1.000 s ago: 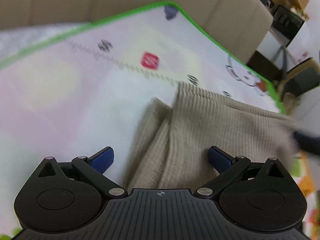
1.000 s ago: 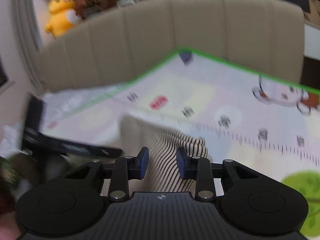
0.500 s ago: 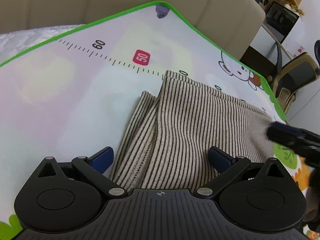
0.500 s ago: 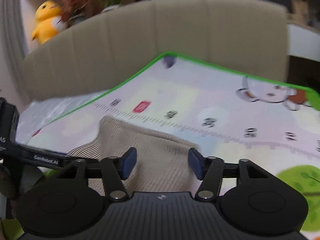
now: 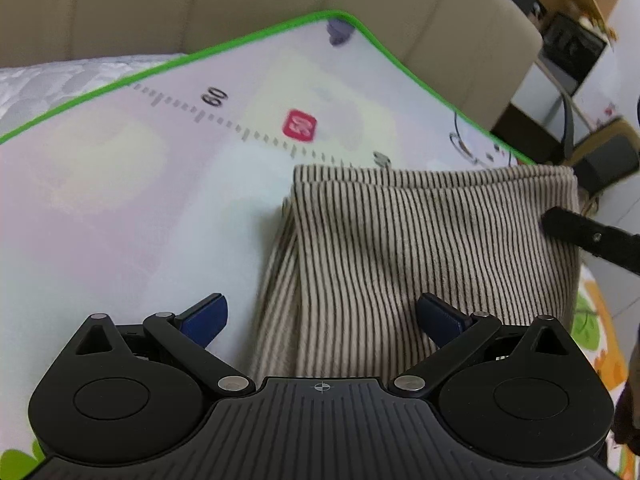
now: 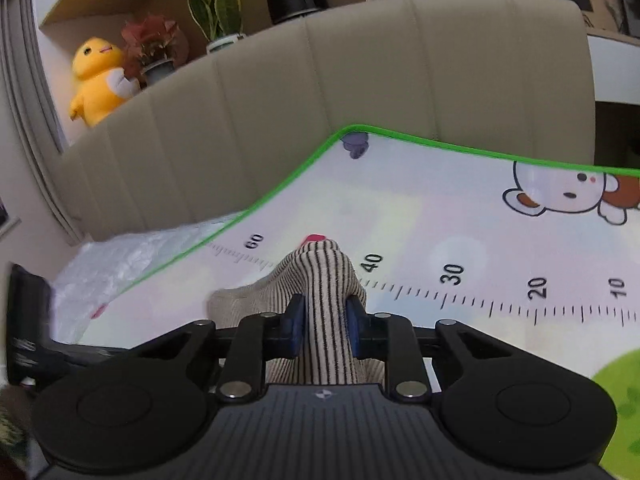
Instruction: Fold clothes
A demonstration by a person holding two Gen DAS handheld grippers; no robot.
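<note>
Now the striped garment lies folded on the mat, its far edge just short of the printed ruler and its left side doubled into a narrower fold. Its fabric is beige with thin dark stripes running near to far.

In the right wrist view a bunched ridge of the garment stands up between the right tongs. Their blue pads are closing narrow and press the cloth from both sides, so the fold is pinched there. From the left wrist view one black finger of these tongs reaches in at the garment's right edge.

The left tongs stand wide, with the near part of the garment between the pads; the left pad sits over bare mat and the right pad over the cloth, neither pressing it.

Around the garment the mat is pale with a green border, a number scale, a red "50" tag and a cartoon animal at the far right. Beyond the mat rises a beige padded headboard, and a crinkled white sheet shows at the mat's left edge. On a shelf behind stand a yellow plush and potted plants.
</note>
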